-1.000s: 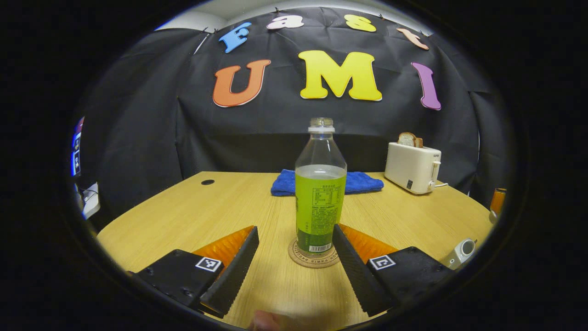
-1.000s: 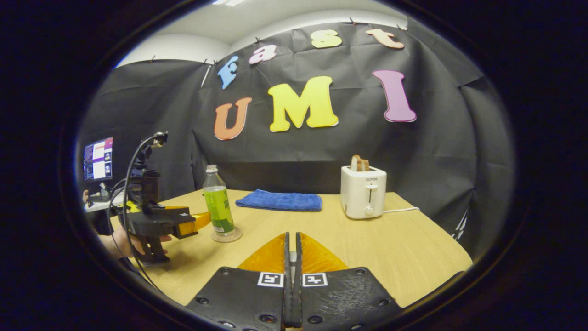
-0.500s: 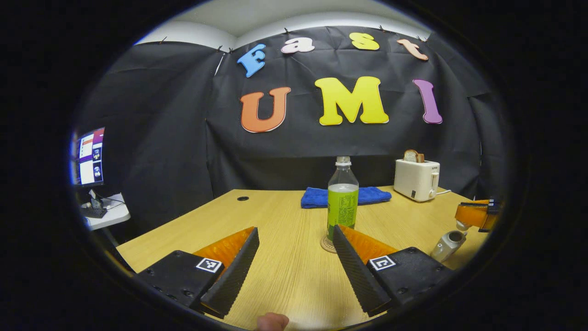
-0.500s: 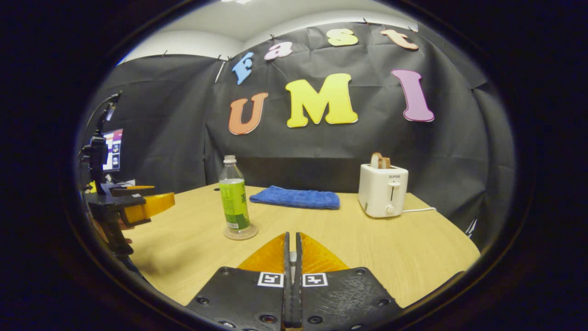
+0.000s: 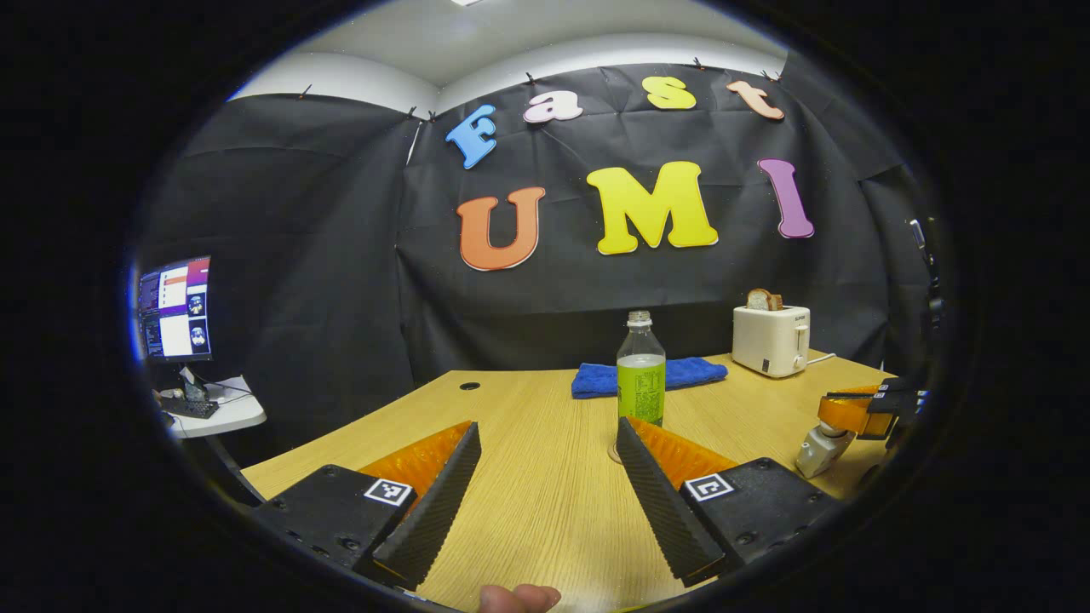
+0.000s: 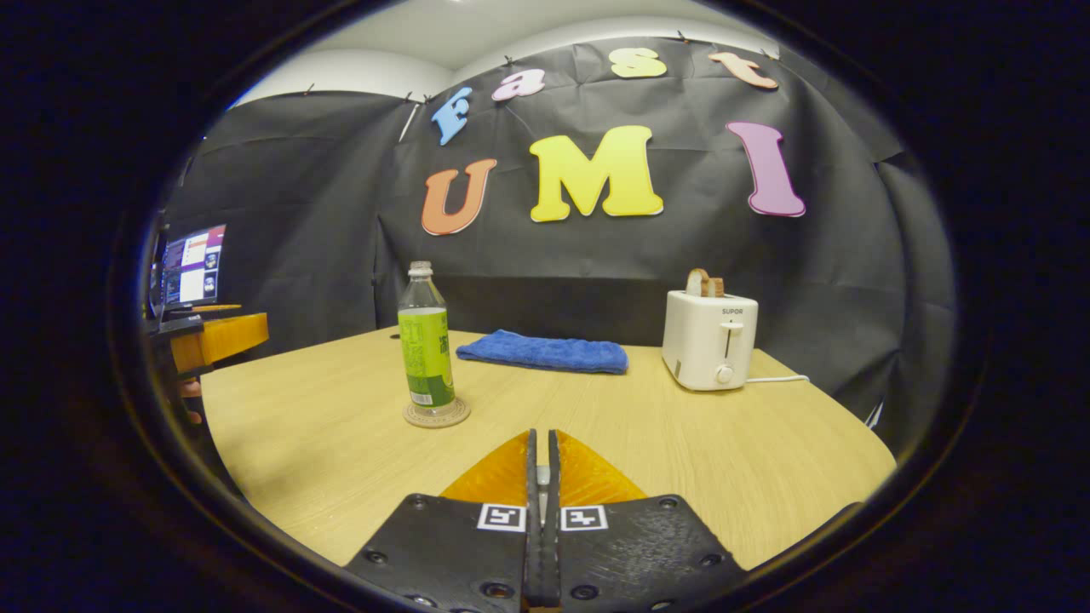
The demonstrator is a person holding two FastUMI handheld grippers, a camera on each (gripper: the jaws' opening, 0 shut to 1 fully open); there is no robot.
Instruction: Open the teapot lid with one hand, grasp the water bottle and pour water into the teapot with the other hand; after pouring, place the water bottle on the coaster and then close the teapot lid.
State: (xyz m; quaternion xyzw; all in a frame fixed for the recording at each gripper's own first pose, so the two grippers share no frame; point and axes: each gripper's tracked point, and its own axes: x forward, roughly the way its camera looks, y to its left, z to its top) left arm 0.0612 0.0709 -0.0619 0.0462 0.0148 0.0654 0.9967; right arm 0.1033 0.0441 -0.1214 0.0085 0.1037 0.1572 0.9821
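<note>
— Where does the water bottle (image 6: 426, 340) stand?
— Upright on the round coaster (image 6: 436, 415), on the wooden table, near the blue towel. It has a clear, uncapped neck and a green label round its lower body.
— And the teapot?
— A small white teapot (image 5: 819, 447) sits at the table's right edge in the left gripper view. Whether its lid is on I cannot tell.

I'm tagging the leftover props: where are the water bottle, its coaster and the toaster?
water bottle (image 6: 425, 358): right gripper view, on its green label.
coaster (image 6: 436, 415): right gripper view, on the rim showing around the bottle's base.
toaster (image 6: 707, 340): right gripper view, on its white front face.
</note>
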